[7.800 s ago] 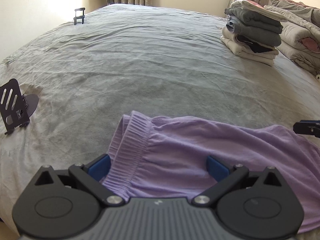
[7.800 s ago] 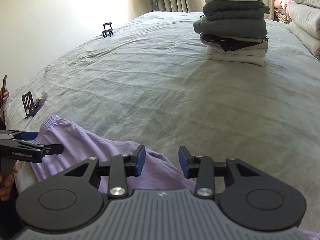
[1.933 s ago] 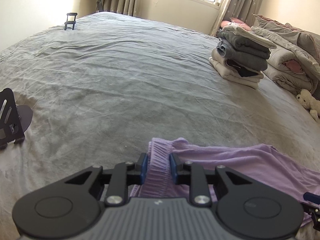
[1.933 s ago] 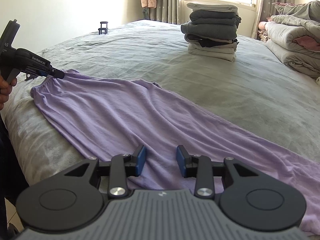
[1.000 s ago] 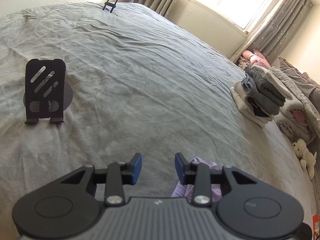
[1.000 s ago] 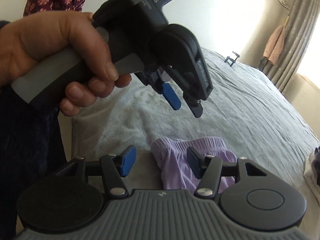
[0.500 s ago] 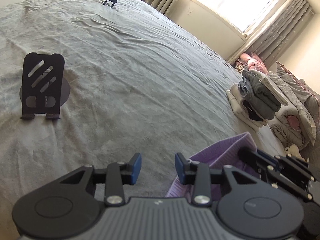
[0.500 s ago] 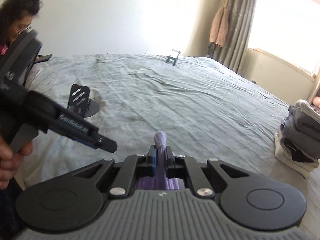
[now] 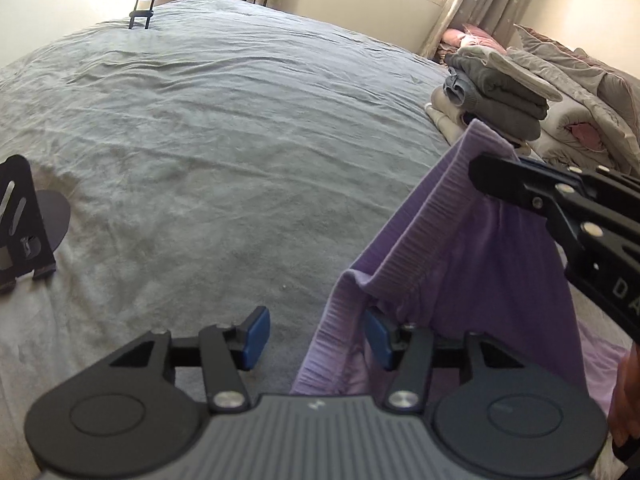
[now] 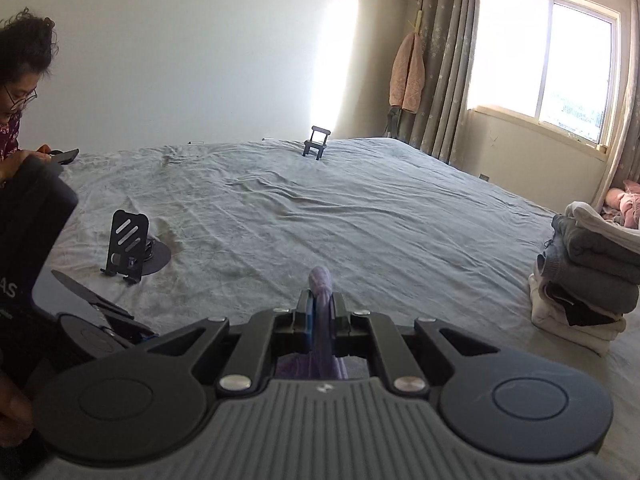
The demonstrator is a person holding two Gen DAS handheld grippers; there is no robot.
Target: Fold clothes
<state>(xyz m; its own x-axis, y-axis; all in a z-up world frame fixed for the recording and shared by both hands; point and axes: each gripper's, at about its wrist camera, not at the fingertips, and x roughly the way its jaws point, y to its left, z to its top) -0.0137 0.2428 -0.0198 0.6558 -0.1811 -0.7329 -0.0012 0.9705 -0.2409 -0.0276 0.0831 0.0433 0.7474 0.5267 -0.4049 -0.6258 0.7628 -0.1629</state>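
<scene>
One lilac garment (image 9: 472, 264) hangs between two grippers above a grey bed (image 9: 224, 128). The right gripper (image 10: 320, 312) is clamped tight on the ribbed waistband, a fold of it poking up past its fingertips. The left gripper (image 9: 316, 336) is opening, its jaws apart; the waistband's other end droops between them, against the right-hand pad only. Ahead of the grippers stand two black stands, one near (image 10: 126, 246) to the left, one far (image 10: 316, 146) at the bed's edge. Off to the right sits one stack of folded clothes (image 10: 588, 276). A person (image 10: 20, 92) at far left looks down at a phone.
</scene>
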